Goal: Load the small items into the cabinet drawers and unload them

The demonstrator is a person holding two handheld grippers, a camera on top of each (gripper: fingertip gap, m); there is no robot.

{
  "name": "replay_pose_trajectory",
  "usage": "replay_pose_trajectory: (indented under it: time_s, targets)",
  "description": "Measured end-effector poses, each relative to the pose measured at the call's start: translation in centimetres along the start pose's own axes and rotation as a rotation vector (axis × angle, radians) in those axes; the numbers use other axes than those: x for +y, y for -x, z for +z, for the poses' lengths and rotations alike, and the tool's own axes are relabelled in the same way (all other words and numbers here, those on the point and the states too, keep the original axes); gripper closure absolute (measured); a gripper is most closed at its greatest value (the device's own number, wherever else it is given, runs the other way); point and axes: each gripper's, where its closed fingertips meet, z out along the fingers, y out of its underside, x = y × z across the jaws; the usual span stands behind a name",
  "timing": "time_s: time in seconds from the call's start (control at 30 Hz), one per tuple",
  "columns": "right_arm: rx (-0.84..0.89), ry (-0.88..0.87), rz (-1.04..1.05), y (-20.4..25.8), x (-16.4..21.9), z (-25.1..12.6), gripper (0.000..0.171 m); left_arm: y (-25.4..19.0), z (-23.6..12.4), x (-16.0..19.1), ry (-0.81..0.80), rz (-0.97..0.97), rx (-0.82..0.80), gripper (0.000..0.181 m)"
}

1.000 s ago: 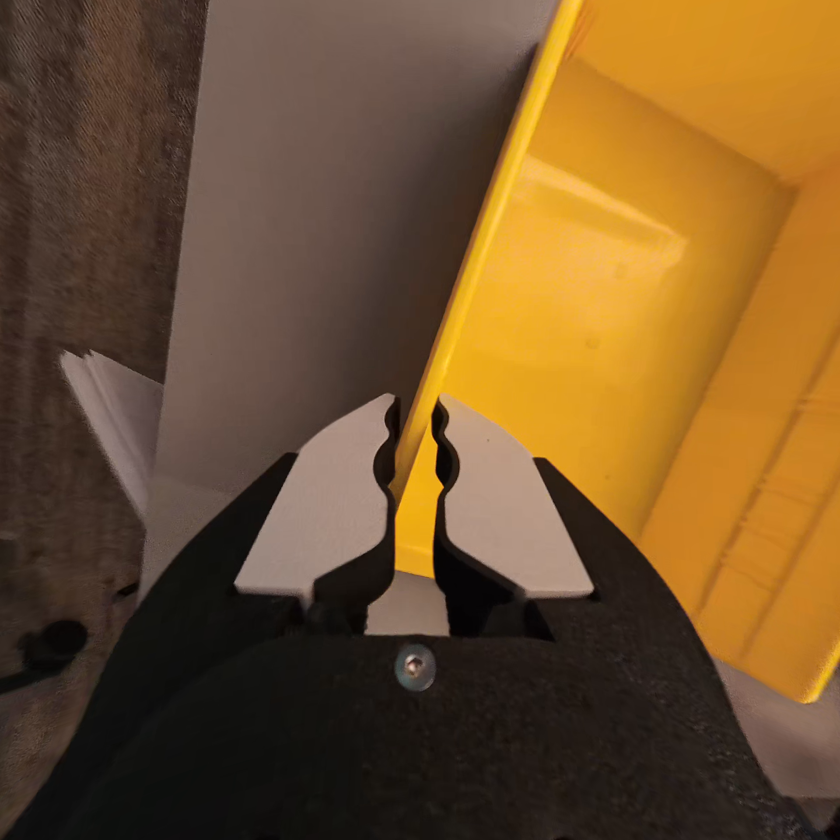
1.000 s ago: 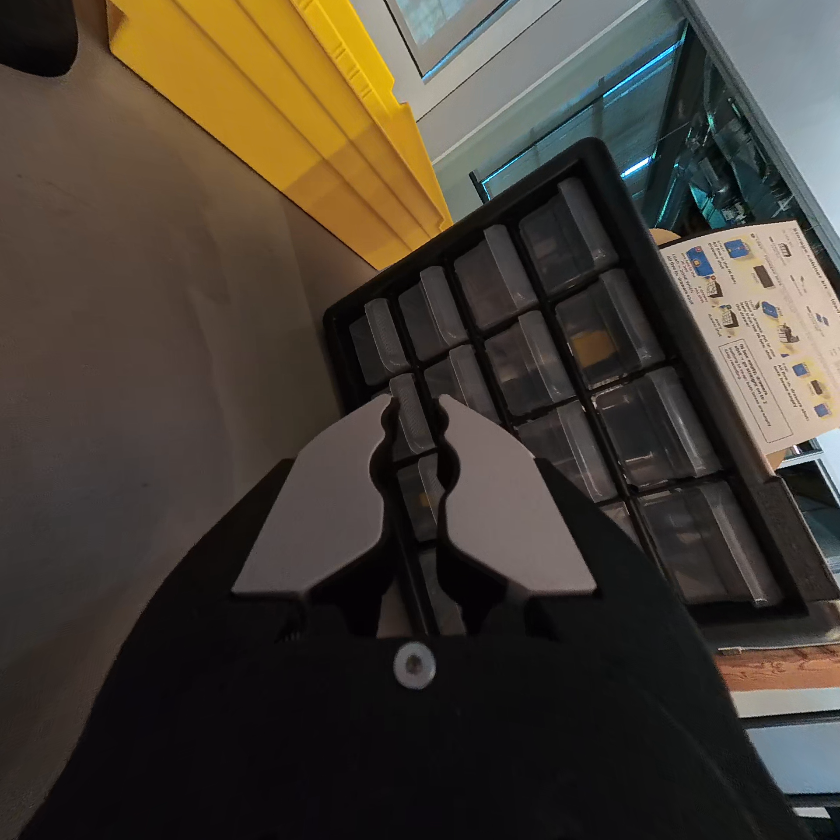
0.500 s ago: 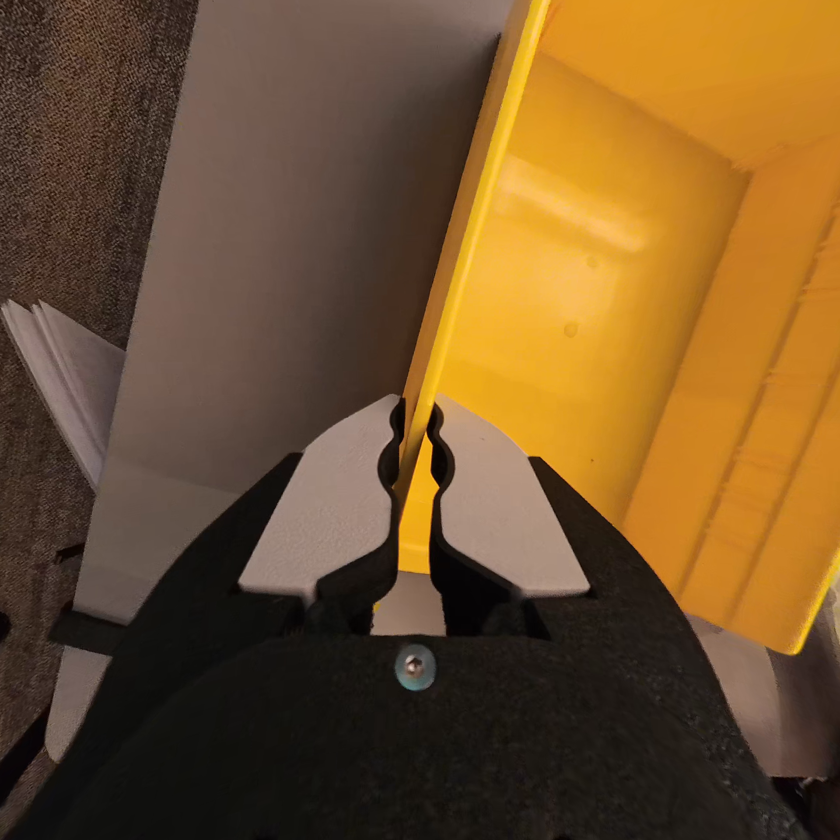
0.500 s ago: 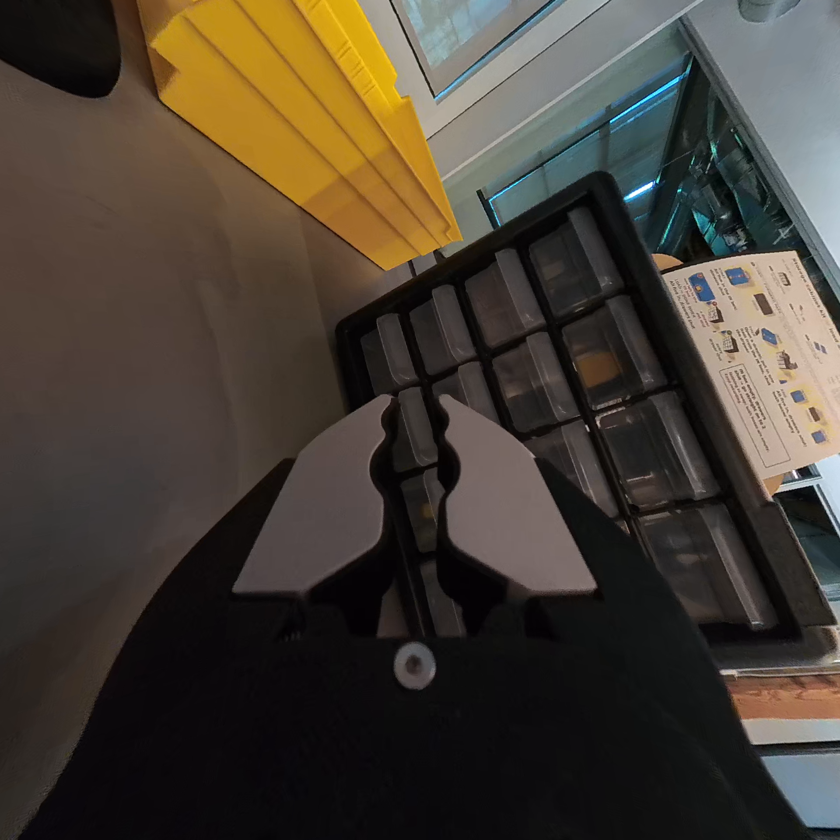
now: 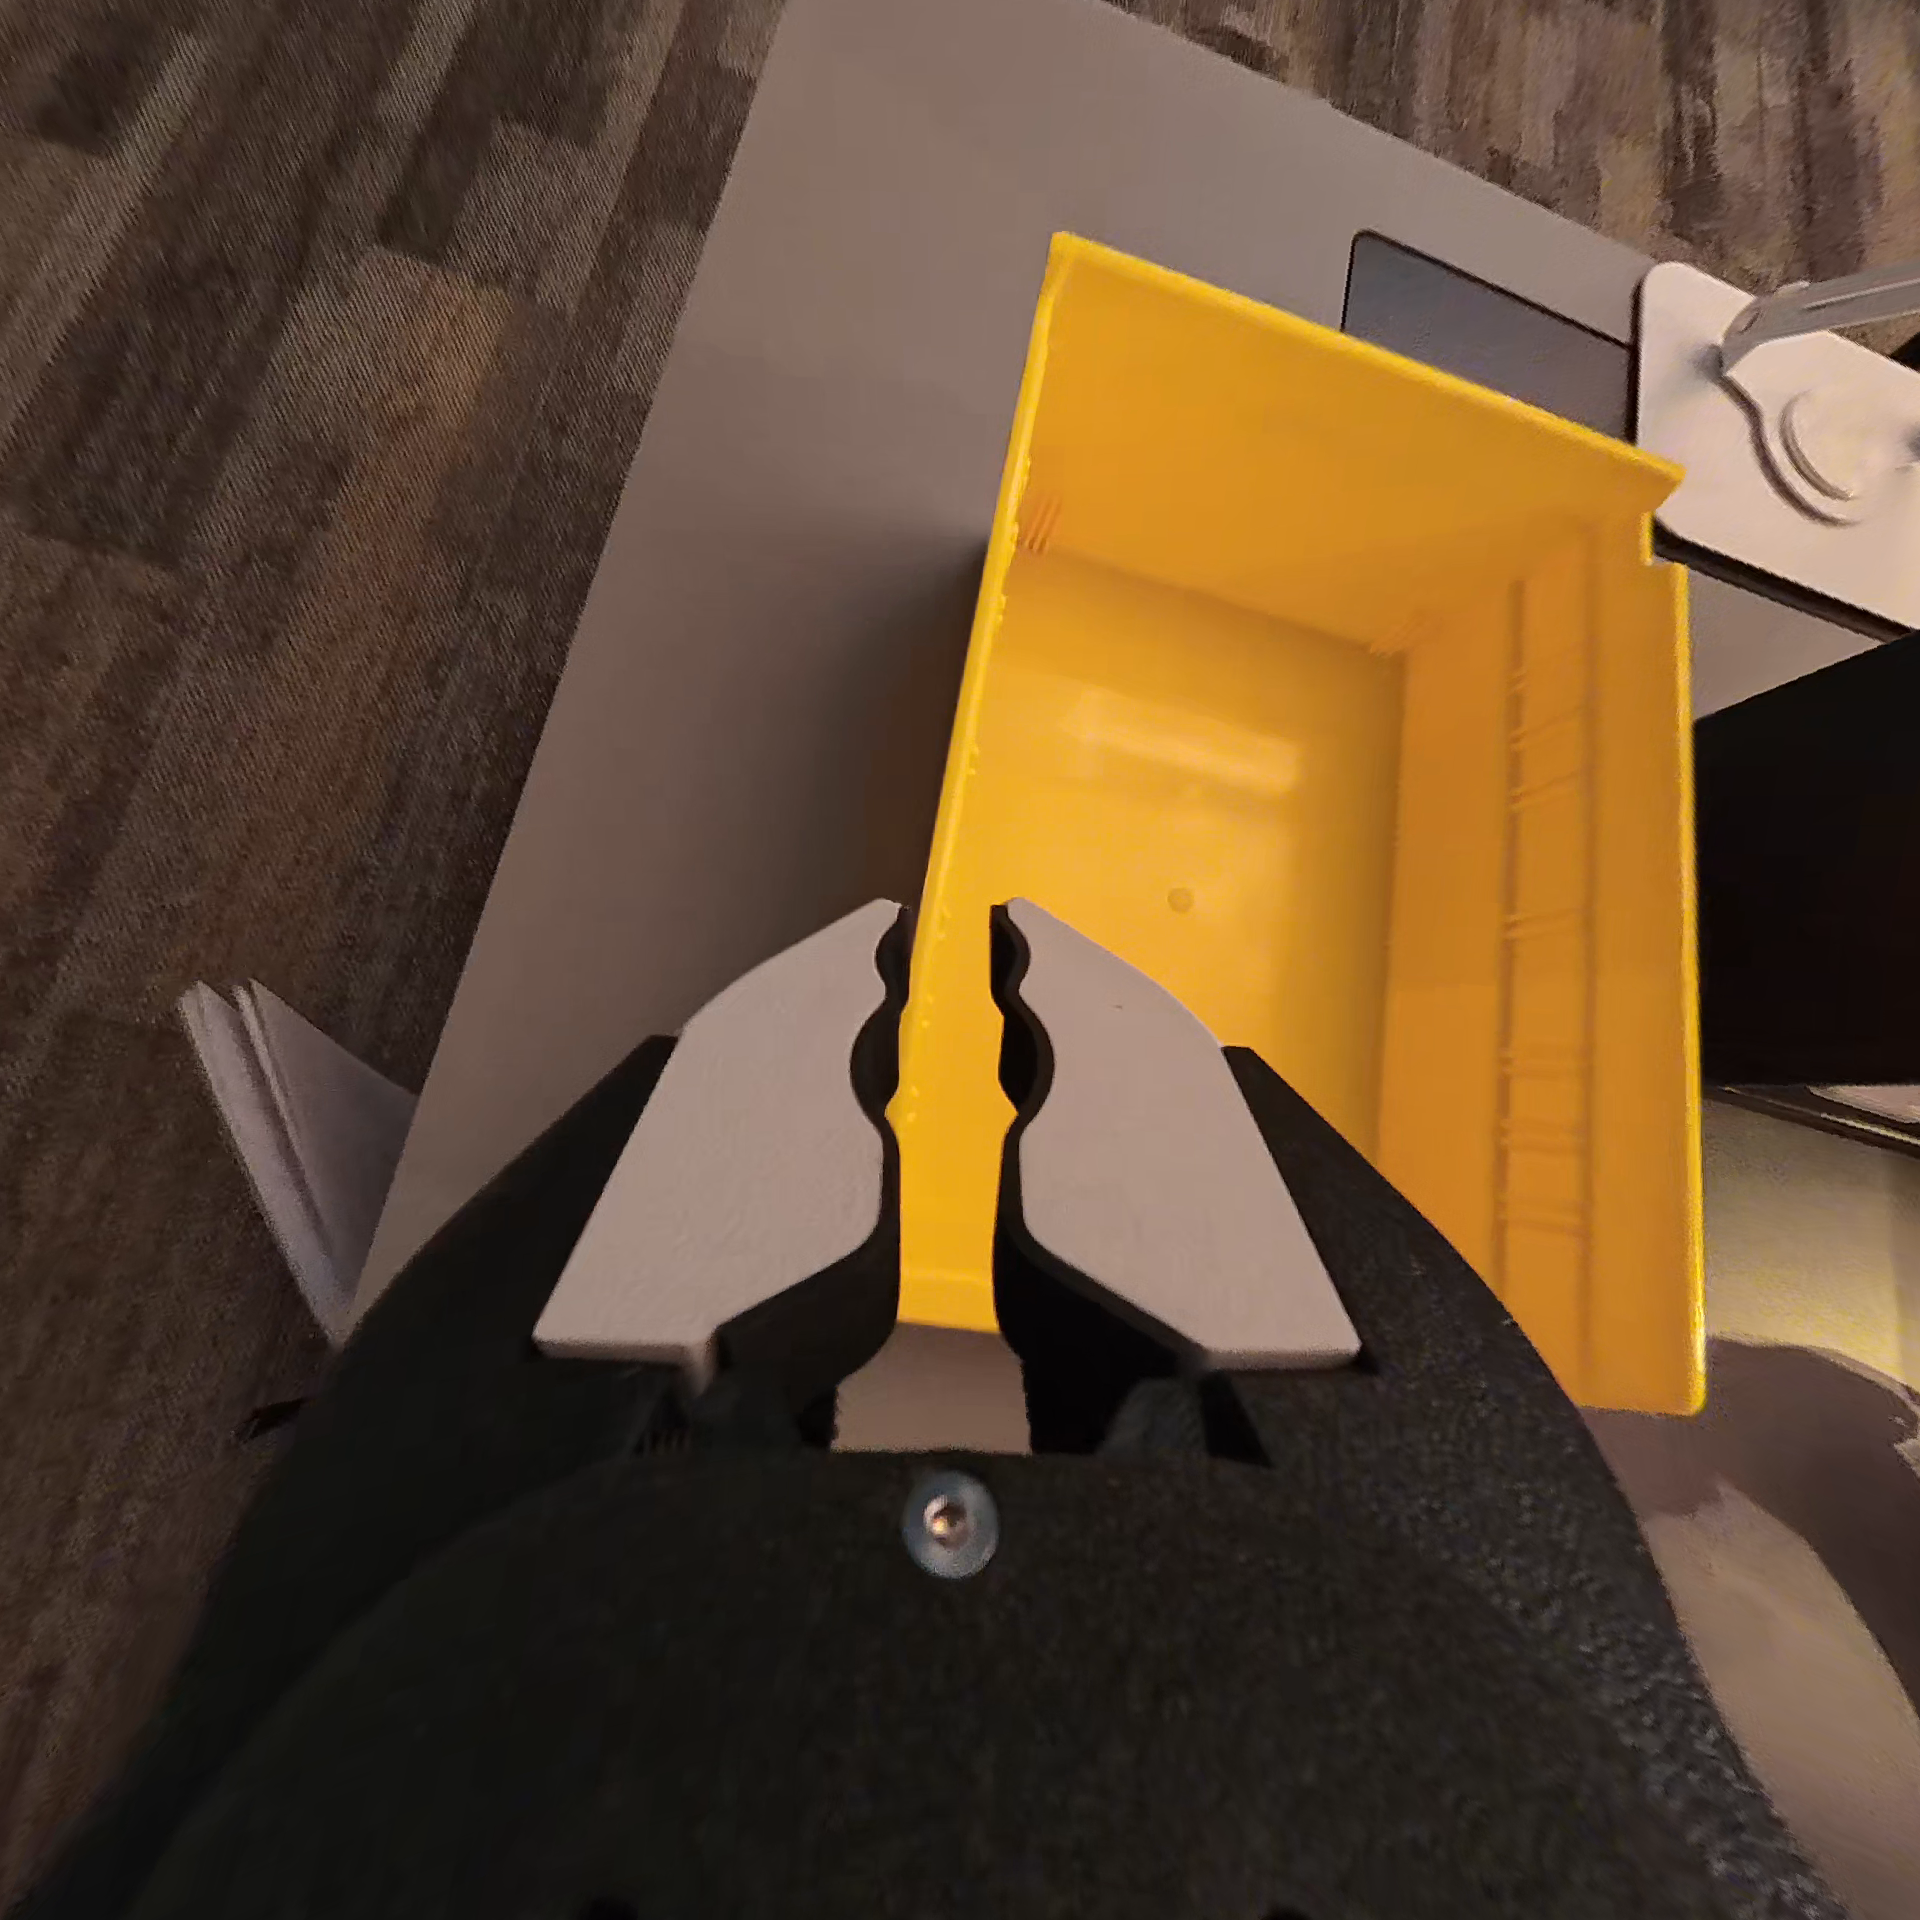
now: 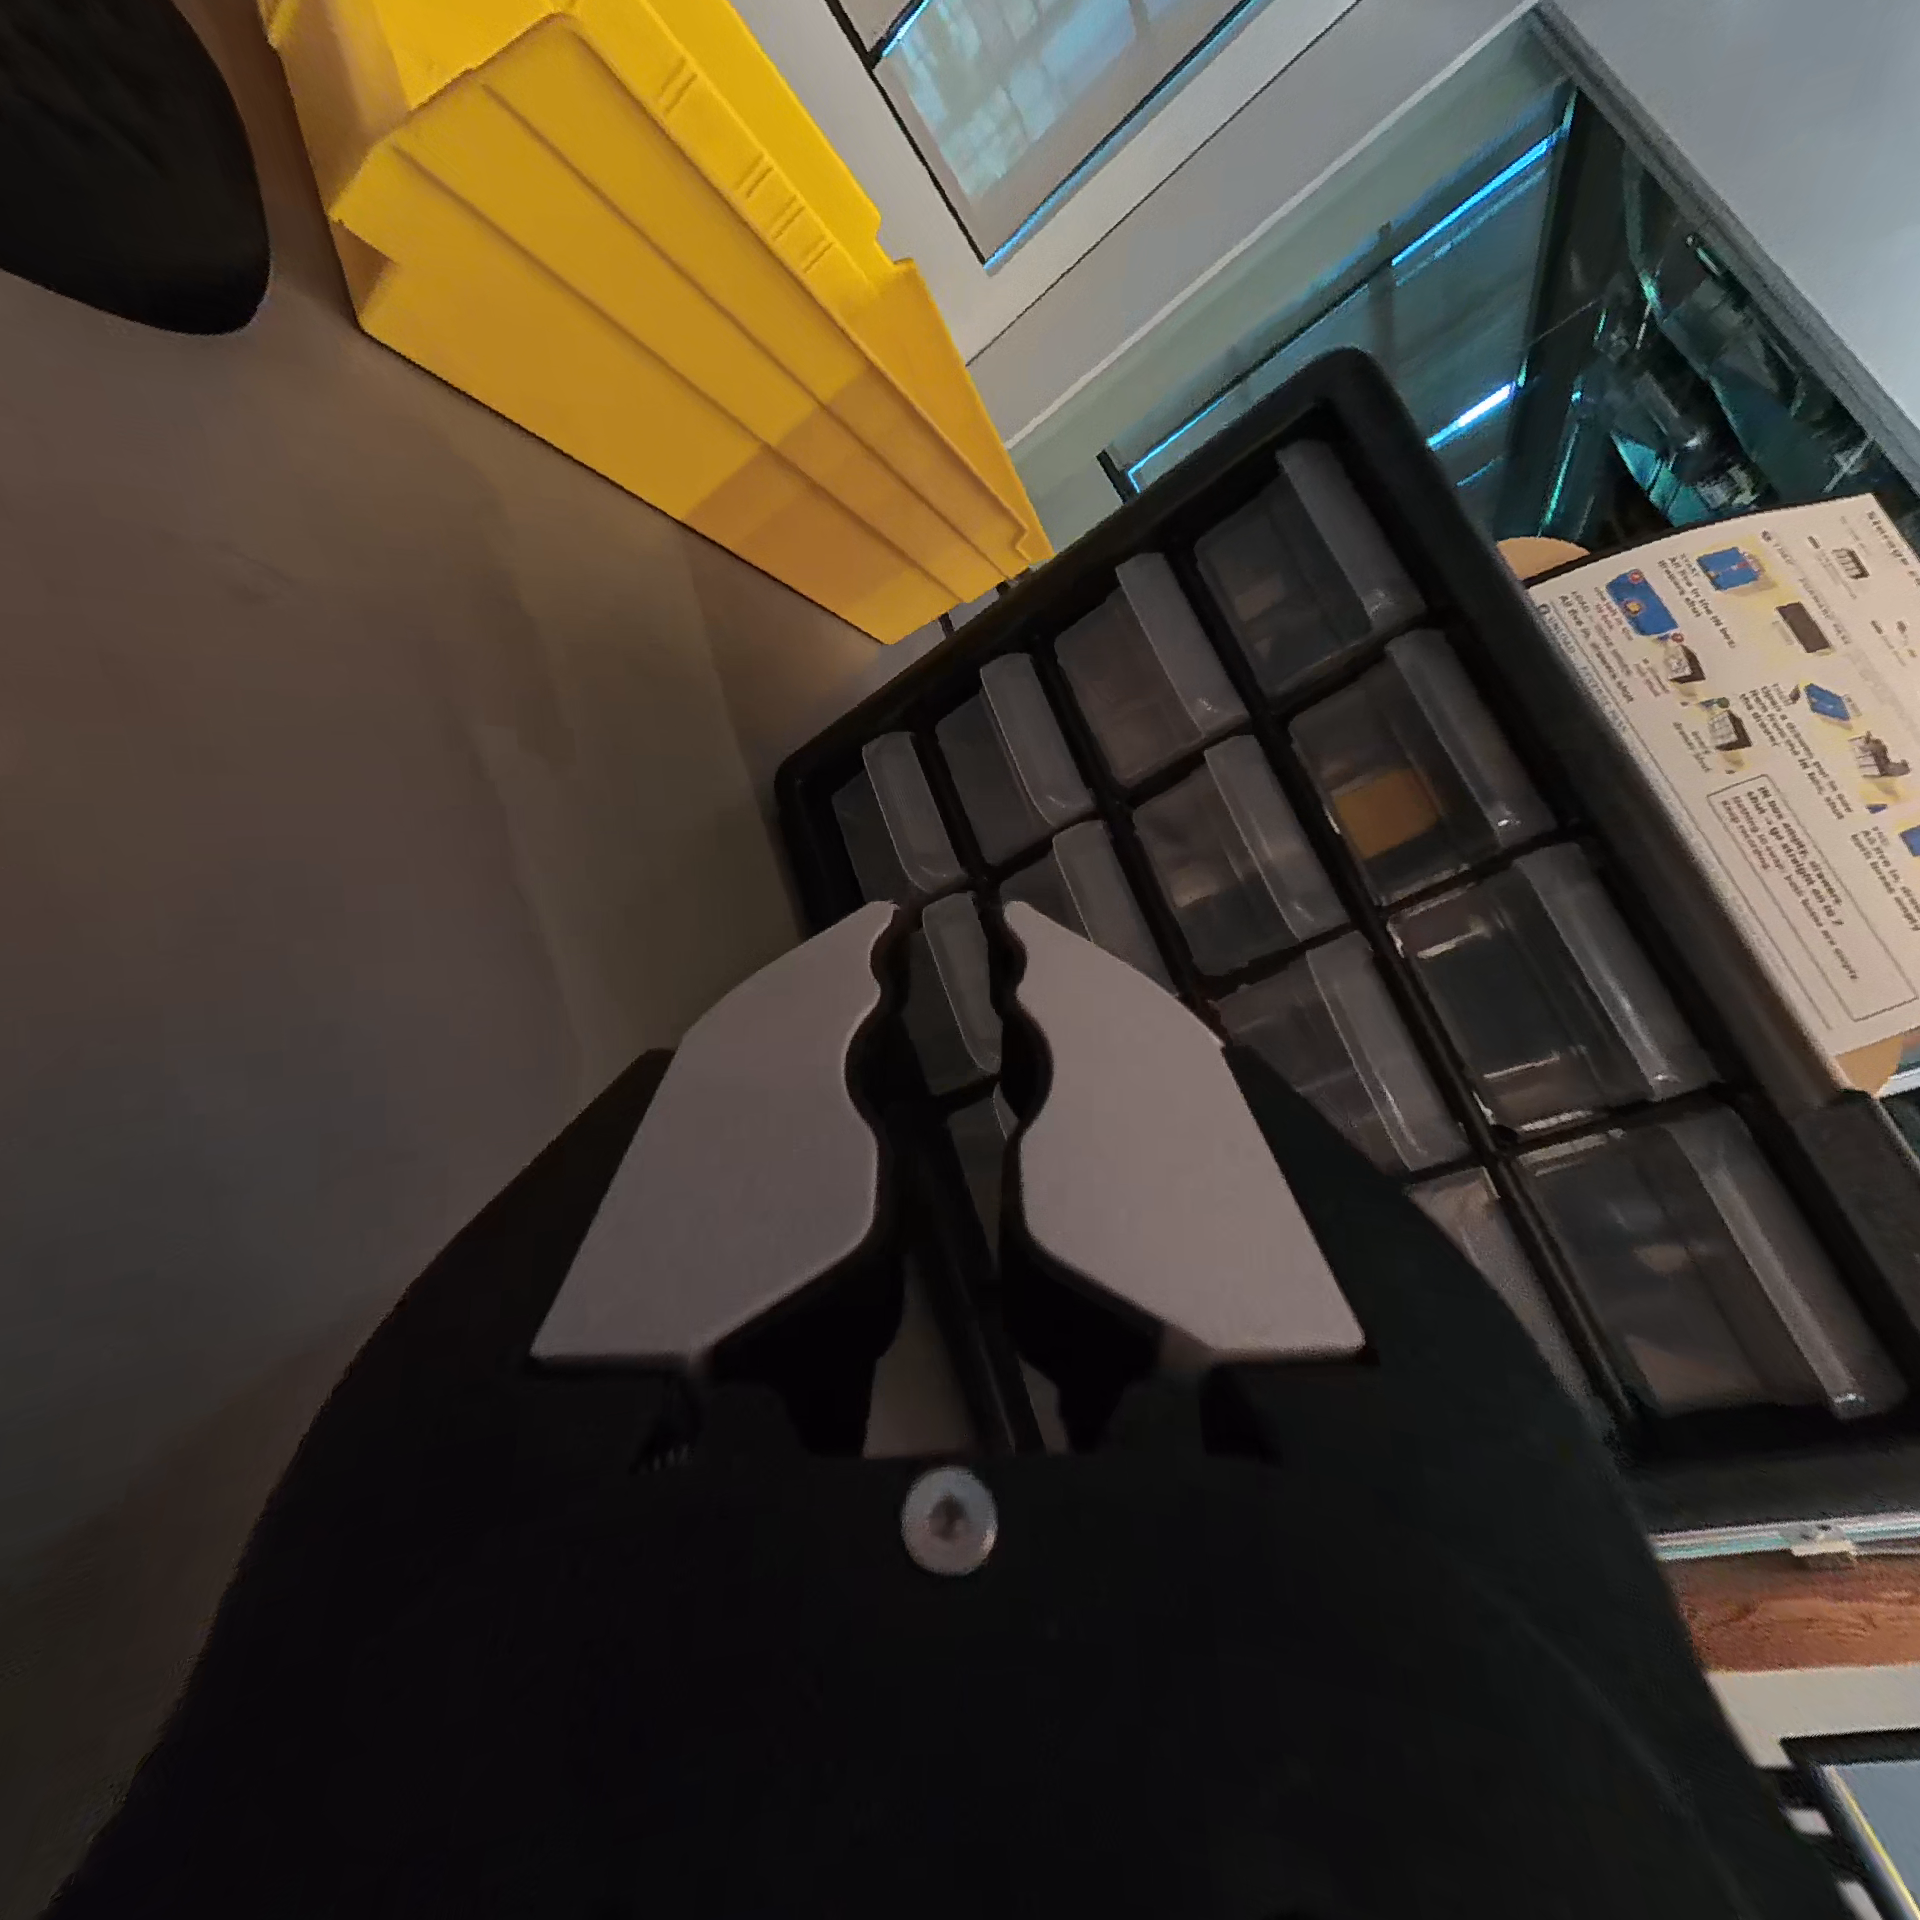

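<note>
**Straddling the yellow bin's wall, left fingers parted**

Hovering at the near corner of a yellow bin (image 5: pixel 1351 831), the left gripper (image 5: pixel 945 914) is keeping its two grey fingers (image 5: pixel 748 1164) a little apart, one on each side of the bin's left wall. The wall is running up through the gap; it is lying close against the left finger, while a sliver of space is showing by the right one, so the bin is not being pinched, though the blur at the edge is making that hard to swear to. The bin is sitting on a grey tabletop (image 5: pixel 831 416) with its inside bare, and brown patterned carpet (image 5: pixel 260 416) is showing beyond the table edge. A fan of white paper sheets (image 5: pixel 281 1122) is sticking out at the table's near left side.

The right gripper (image 6: pixel 948 914) is pointing at a black drawer cabinet (image 6: pixel 1455 499) with rows of clear drawers (image 6: pixel 1538 997), its fingers (image 6: pixel 1153 1174) slightly parted and holding nothing. One drawer in the upper rows is showing a yellow-orange item (image 6: pixel 1387 816) through its front. The yellow bin (image 6: pixel 644 332) is standing on the tabletop (image 6: pixel 364 831) just beside the cabinet. A printed sheet (image 6: pixel 1766 790) is resting against the cabinet's far side.
</note>
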Motion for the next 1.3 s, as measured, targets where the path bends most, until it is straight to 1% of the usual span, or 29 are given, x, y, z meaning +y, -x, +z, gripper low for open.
replay_pose_trajectory:
  time_s: [0.1, 0.23, 0.3, 0.37, 0.43, 0.5, 0.63, 0.8, 0.97, 1.13, 1.27, 1.3]
  targets:
    - [0.019, 0.031, 0.007, -0.5, 0.7, 0.1, 0.156, -0.6, -1.4, -0.9, -0.056, 0.029, 0.001, 0.168]
    - [0.057, 0.098, -0.015, -1.0, 1.9, 0.3, 0.156, -3.4, -5.0, -3.7, -0.251, 0.102, 0.053, 0.172]
    - [0.075, 0.151, -0.054, -1.2, 3.0, 0.4, 0.155, -5.1, -6.9, -4.8, -0.337, 0.134, 0.087, 0.172]
    - [0.123, 0.238, -0.084, -2.0, 5.0, 0.0, 0.154, -6.3, -8.0, -5.1, -0.379, 0.163, 0.108, 0.171]
    - [0.179, 0.353, -0.122, -3.1, 7.3, -0.9, 0.152, -7.1, -8.5, -5.1, -0.383, 0.194, 0.115, 0.171]
    - [0.199, 0.439, -0.179, -3.7, 9.2, -1.4, 0.150, -7.5, -8.6, -5.1, -0.388, 0.211, 0.127, 0.170]
    - [0.210, 0.549, -0.222, -3.9, 11.8, -1.4, 0.142, -8.0, -8.6, -5.5, -0.404, 0.199, 0.170, 0.171]
    - [0.219, 0.571, -0.202, -4.5, 13.0, -1.7, 0.142, -7.6, -8.1, -5.4, -0.392, 0.196, 0.187, 0.171]
    - [0.218, 0.570, -0.186, -4.5, 13.4, -1.8, 0.145, -7.2, -8.0, -5.6, -0.401, 0.171, 0.213, 0.173]
    - [0.187, 0.557, -0.231, -4.2, 13.7, -1.1, 0.145, -7.1, -7.8, -5.6, -0.398, 0.169, 0.223, 0.174]
    - [0.188, 0.594, -0.292, -4.3, 14.3, -0.8, 0.145, -7.1, -7.8, -5.5, -0.396, 0.167, 0.236, 0.174]
    - [0.197, 0.586, -0.308, -4.4, 14.2, -0.7, 0.149, -7.1, -7.7, -5.5, -0.393, 0.167, 0.236, 0.174]
